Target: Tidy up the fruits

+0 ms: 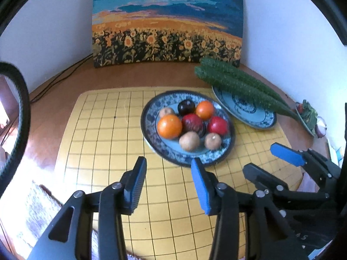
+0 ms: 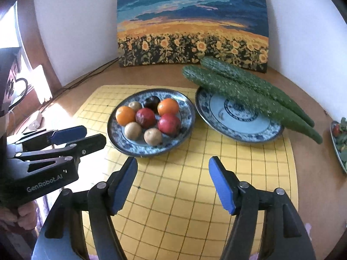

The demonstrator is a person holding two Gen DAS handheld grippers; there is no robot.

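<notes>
A blue patterned plate (image 1: 151, 134) (image 2: 115, 138) holds several fruits: two oranges (image 1: 169, 126) (image 2: 125, 115), two red fruits (image 1: 217, 126) (image 2: 169, 124), a dark plum (image 1: 186, 106) (image 2: 151, 102) and three brown kiwis (image 1: 189, 140) (image 2: 153, 137). A second blue plate (image 1: 256, 121) (image 2: 238, 127) to its right carries two cucumbers (image 1: 238, 84) (image 2: 245, 95) across its far rim. My left gripper (image 1: 169, 169) (image 2: 84, 134) is open and empty just in front of the fruit plate. My right gripper (image 2: 173, 169) (image 1: 260, 158) is open and empty, nearer the front.
Both plates rest on a yellow grid mat (image 1: 104, 143) (image 2: 186, 195) on a brown table (image 1: 54, 130). A sunflower painting (image 1: 167, 21) (image 2: 193, 21) leans on the wall behind. A dish of greens (image 2: 340, 143) (image 1: 308, 117) sits at the far right. Cables (image 1: 56, 82) run at the back left.
</notes>
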